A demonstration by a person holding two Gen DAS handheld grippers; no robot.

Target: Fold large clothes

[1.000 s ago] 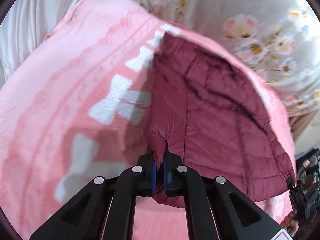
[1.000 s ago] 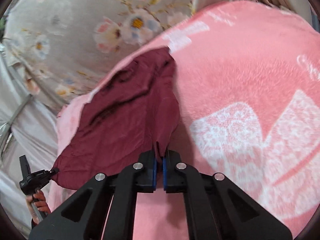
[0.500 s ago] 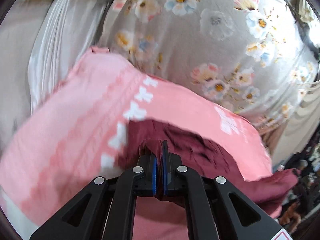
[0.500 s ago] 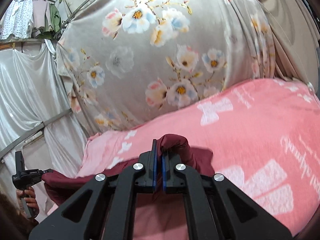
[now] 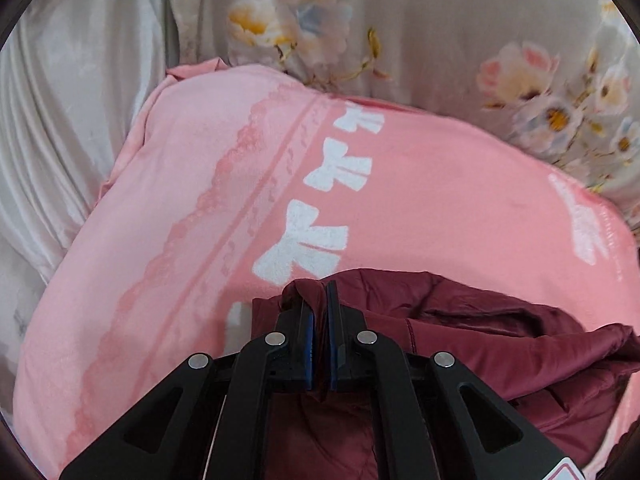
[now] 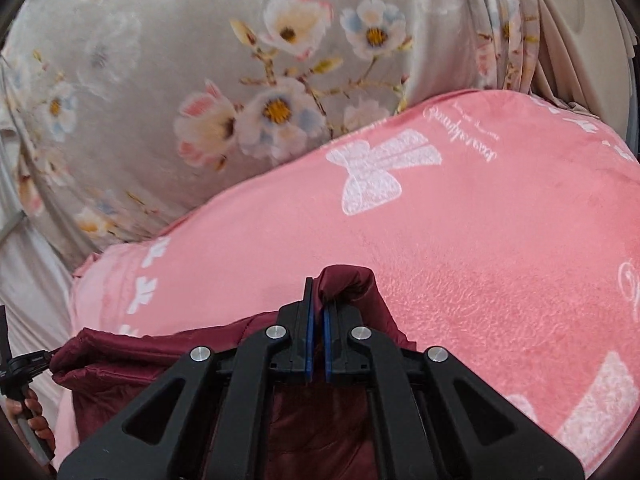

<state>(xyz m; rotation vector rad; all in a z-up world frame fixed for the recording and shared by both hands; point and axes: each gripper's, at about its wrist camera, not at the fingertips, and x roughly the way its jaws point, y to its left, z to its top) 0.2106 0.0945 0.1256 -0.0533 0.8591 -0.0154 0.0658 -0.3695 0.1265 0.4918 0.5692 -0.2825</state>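
Here the largest thing in view is the floral curtain [image 6: 168, 80], grey with pale blossoms, hanging behind everything, with a plain silvery drape [image 5: 60, 120] beside it on the left. In front of them spreads the pink blanket [image 5: 440, 200], printed with white bows and a lace-pattern border, covering the bed. On the blanket's near side lies the maroon padded jacket [image 5: 500, 344], bunched and creased, its fabric stretched between the two tools. The left claw [image 5: 319, 320] is closed to a narrow slit, pinching a fold of the jacket that rises above its blue pads. The right claw [image 6: 316, 328] is likewise nearly closed, gripping another bunched fold that humps up over its tips. At the right wrist view's lower left edge, the person's hand [image 6: 34, 416] grips the other tool's handle.
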